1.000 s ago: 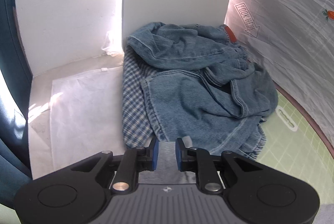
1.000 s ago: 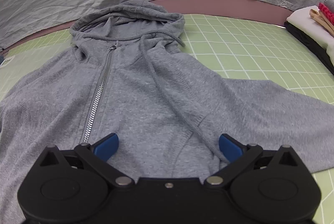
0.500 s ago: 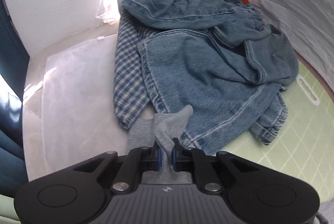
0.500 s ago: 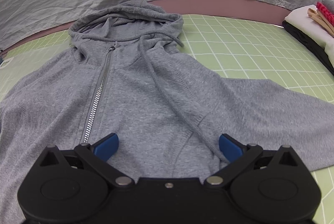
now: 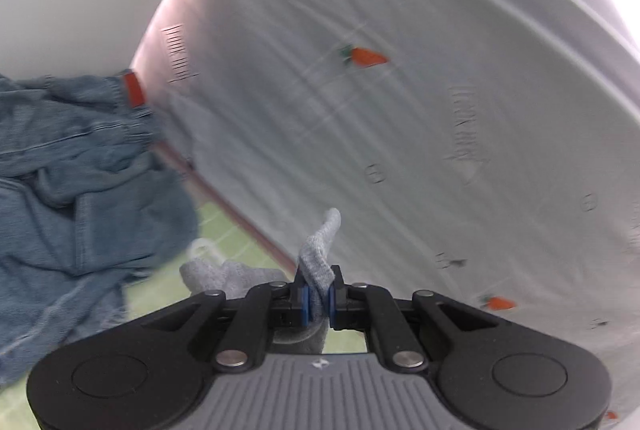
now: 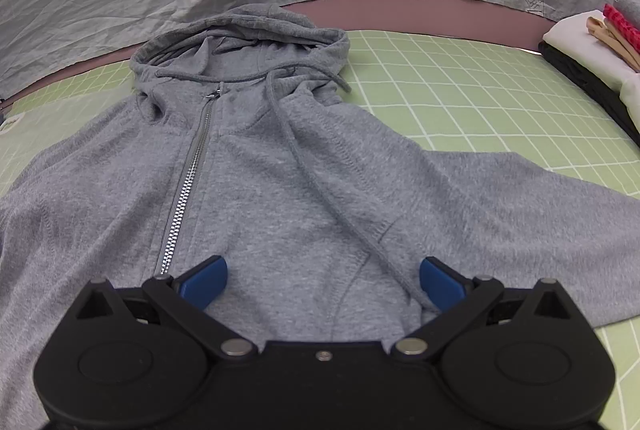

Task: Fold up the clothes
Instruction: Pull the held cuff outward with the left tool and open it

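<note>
**Jaws lift the left cuff clear**

Jaws of the left gripper [image 5: 316,304] are clamped on a fold of grey knit, the sleeve cuff [image 5: 318,250] of the grey hoodie [image 6: 280,189]. A second ago those jaws stood slightly apart just short of the denim pile [image 5: 72,189]; half a second ago they had pinched the cuff low beside it. Now the view has swung up and to the right, blurred by the motion, so the denim pile sits at the far left and the carrot-print sheet [image 5: 400,109] fills most of the frame. The cuff stands up out of the jaws with the green mat [image 5: 224,230] on the worktop below it.

On the right, the right gripper [image 6: 322,278] has its jaws wide apart, hovering low over the hoodie's front between the zipper [image 6: 188,189] and the drawstring [image 6: 320,189], unchanged over the last second. The hoodie lies face up and spread on the mat, its right sleeve stretched outward. A folded stack [image 6: 592,45] sits at the far right.

This looks like the start of the first fold: the left sleeve is being carried inward across the chest.
</note>
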Tool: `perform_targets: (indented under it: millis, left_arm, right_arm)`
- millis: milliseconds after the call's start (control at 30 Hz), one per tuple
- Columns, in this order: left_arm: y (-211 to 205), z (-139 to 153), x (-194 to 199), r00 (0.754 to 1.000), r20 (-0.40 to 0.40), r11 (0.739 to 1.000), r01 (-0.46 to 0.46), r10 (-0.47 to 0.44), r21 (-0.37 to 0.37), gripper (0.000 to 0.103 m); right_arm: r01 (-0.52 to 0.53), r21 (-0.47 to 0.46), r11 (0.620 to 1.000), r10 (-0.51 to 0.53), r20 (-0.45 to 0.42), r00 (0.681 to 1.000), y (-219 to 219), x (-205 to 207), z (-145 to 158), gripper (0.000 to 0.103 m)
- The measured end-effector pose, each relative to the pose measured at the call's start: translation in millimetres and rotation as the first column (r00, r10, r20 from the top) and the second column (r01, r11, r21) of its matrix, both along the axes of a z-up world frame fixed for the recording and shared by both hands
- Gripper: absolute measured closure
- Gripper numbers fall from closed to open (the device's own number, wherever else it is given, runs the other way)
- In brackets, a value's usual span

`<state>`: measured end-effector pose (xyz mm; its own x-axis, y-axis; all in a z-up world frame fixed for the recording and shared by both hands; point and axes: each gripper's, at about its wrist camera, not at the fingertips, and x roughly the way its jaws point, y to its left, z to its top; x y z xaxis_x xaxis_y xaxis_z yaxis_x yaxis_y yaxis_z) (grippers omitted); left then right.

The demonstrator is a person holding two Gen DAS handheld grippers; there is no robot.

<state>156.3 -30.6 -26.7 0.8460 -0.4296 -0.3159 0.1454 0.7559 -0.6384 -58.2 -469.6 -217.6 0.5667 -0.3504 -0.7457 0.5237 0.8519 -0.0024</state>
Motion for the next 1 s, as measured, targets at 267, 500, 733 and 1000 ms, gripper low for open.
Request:
perform_targets:
  millis: [267,500,733,1000]
  left_arm:
    - [47.2,-65.4,-21.2,0.910,-0.220,0.879,-0.238,0.350,0.412,0.093]
    - [101.6,-103.4,-43.6,0.762,-0.382,0.827,-0.345,0.523,0.444,0.089]
    - [107.1,-113.3,-35.3,0.739,-0.430,0.825,-0.302,0.519,0.478,0.078]
    - [86.7,-98.3,-24.7,0.837,-0.382,0.902,-0.268,0.392,0.339,0.094]
  right_arm:
    - [0.005,-0.006,1.000,-0.005,0.010,1.000,2.0,-1.3,-0.5,0.000]
    - [0.013,-0.009,1.000,-0.013,0.015,1.000,2.4,-0.9,-0.8,0.000]
    - [0.014,-0.012,1.000,-0.013,0.019,1.000,1.8,-1.5,-1.0,0.000]
    - [0.014,-0.014,1.000,-0.014,0.023,1.000,2.6,-1.1,-0.9,0.000]
